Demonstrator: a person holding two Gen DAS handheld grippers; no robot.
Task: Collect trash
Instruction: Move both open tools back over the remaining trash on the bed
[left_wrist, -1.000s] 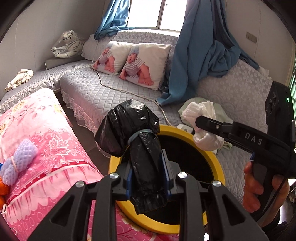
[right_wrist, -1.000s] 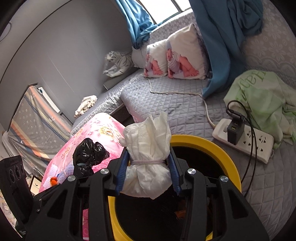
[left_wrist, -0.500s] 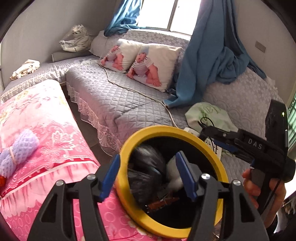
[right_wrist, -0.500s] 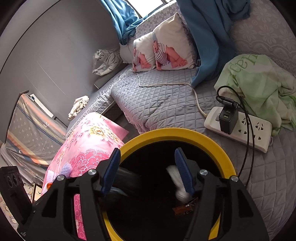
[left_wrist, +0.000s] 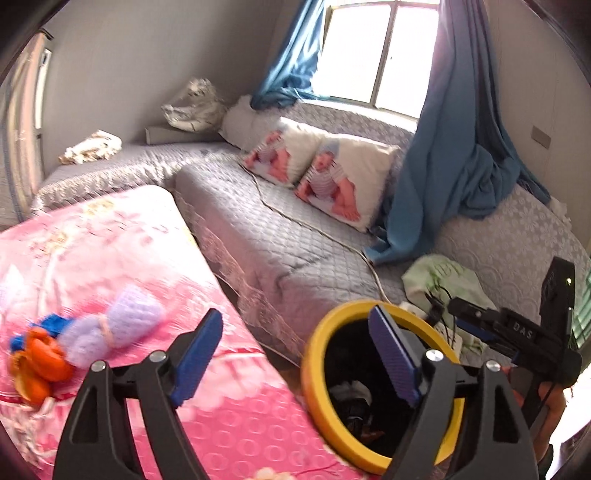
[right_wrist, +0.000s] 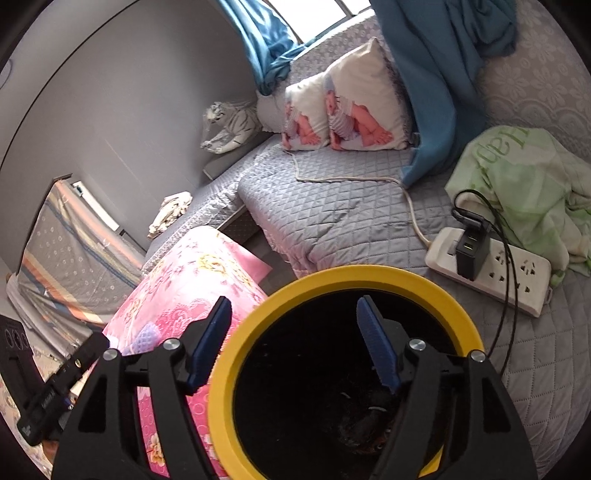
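While my left gripper (left_wrist: 295, 354) and right gripper (right_wrist: 293, 339) both spread their jaws wider with nothing between them, the yellow-rimmed bin (right_wrist: 369, 275) sits just below, dark trash bundles (left_wrist: 351, 402) inside. A pink floral cover (left_wrist: 110, 236) lies to its left, carrying a purple knitted bundle (left_wrist: 114, 325) and orange scraps (left_wrist: 40, 363). A white power strip (right_wrist: 491, 269) rests on the grey sofa (right_wrist: 332, 210) behind the bin.

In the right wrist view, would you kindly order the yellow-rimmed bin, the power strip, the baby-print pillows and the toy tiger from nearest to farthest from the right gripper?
1. Yellow-rimmed bin: directly beneath the right gripper, whose empty jaws are opening.
2. Power strip: right, on the grey quilt.
3. Baby-print pillows: farther back, centre.
4. Toy tiger: back left, by the wall.
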